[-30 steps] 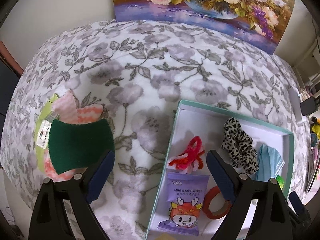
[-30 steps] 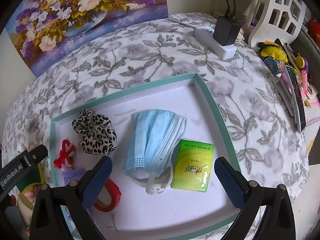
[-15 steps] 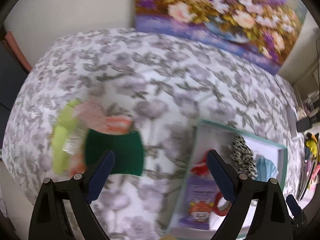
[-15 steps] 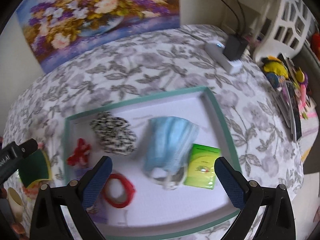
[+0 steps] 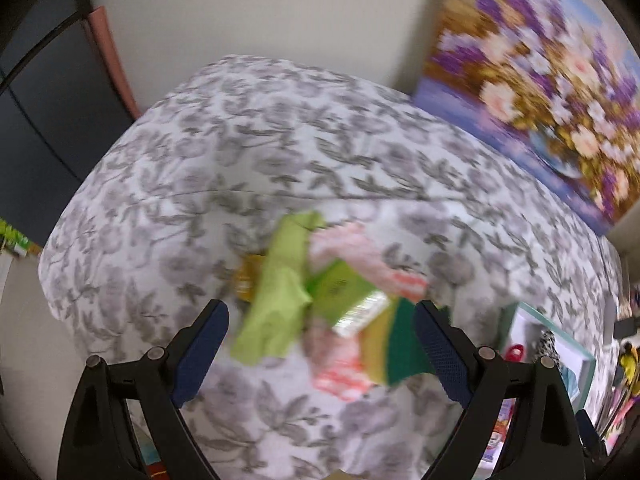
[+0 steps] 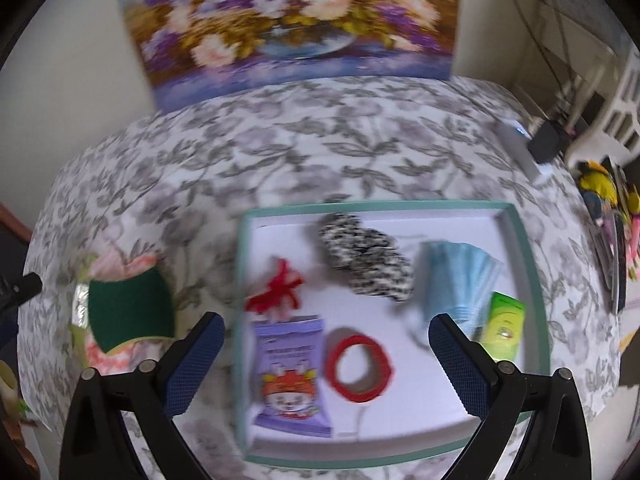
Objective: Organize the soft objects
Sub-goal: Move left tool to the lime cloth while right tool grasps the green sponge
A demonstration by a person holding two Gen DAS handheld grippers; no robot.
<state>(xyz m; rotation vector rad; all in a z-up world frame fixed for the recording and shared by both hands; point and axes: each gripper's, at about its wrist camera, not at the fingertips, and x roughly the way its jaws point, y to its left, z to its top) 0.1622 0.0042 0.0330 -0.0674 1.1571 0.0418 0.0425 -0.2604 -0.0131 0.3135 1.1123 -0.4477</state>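
Teal-rimmed white tray (image 6: 524,280) on the floral tablecloth (image 6: 280,152), serving as the collecting place: within it lie a leopard-print scrunchie (image 6: 366,262) toward the far edge, a red yarn tie (image 6: 278,290) near the left wall, a blue face mask (image 6: 460,280) and green tissue pack (image 6: 502,326) by the right wall, a purple wipes pack (image 6: 292,376) and a red tape roll (image 6: 358,364) toward the near edge. Outside the tray, near the tablecloth's left edge, an unsorted heap remains: lime cloth (image 5: 280,292), pink striped cloth (image 5: 352,248), green packet (image 5: 340,292), and green-and-yellow scouring sponge (image 5: 396,348), overlapping one another. Left gripper (image 5: 320,344) hovers above this heap, jaws wide and empty, probably aligning for a pick. Right gripper (image 6: 324,358) hangs over the tray's near half, likewise spread wide, holding nothing. Motion blur obscures finer detail.
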